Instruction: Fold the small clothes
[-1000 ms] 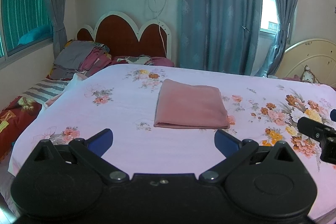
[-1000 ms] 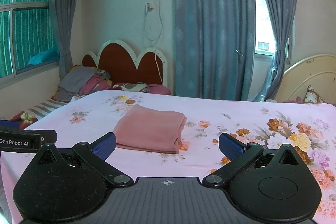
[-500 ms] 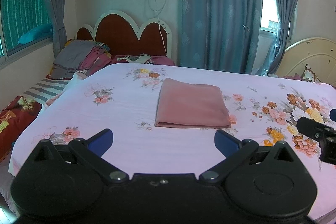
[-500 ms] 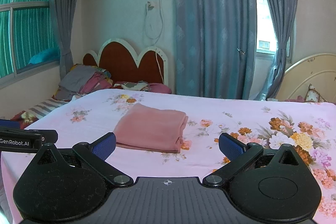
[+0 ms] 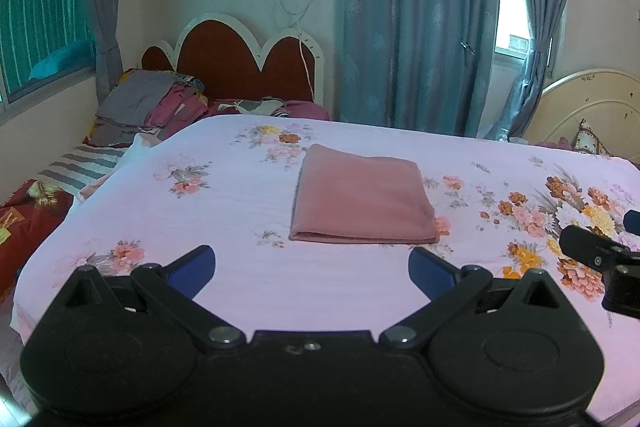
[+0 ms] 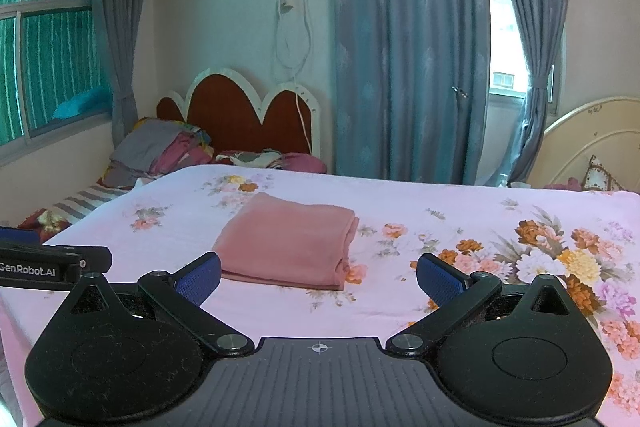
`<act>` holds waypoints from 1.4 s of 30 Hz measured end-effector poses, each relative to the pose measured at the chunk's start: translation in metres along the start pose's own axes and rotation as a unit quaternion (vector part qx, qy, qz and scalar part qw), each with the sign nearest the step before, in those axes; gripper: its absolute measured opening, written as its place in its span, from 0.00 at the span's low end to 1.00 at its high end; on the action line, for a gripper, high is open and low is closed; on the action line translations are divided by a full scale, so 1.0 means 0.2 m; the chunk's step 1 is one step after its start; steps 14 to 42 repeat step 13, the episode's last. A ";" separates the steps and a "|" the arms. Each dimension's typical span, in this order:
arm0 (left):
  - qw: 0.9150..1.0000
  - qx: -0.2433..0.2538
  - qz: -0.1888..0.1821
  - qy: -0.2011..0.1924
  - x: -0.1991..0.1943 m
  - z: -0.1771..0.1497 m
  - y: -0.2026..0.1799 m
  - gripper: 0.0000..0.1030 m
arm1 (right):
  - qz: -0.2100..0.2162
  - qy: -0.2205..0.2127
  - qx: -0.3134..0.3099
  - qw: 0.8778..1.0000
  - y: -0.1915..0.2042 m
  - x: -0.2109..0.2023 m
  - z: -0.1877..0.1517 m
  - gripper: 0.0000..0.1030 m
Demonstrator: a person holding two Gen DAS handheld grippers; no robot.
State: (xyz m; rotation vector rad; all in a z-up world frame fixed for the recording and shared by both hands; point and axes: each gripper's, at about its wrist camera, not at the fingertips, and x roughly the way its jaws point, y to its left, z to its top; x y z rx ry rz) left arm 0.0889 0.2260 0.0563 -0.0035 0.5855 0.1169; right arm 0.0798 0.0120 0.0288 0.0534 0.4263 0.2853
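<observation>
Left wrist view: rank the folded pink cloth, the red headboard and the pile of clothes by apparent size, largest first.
1. Red headboard
2. Folded pink cloth, nearly as large; it lies nearer the camera, so this order is unsure.
3. Pile of clothes

Near strip of bed [image 5: 320, 291]: bare sheet between my hand-held grippers and the folded pink cloth [image 5: 362, 197]; I can pass here.
Left of cloth: open sheet up to the bed edge.
Right of cloth: open flowered sheet; my right hand-held gripper [image 5: 600, 259] stands at that side.
Far left corner: pile of clothes [image 5: 148, 107] blocks it.
Behind: headboard [image 5: 240, 63] and curtains [image 5: 416, 19] close the way.
</observation>
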 end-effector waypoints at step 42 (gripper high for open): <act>1.000 0.009 -0.020 0.012 0.27 0.10 -0.03 1.00 | -0.018 0.035 0.021 0.999 -0.09 0.23 -0.01 1.00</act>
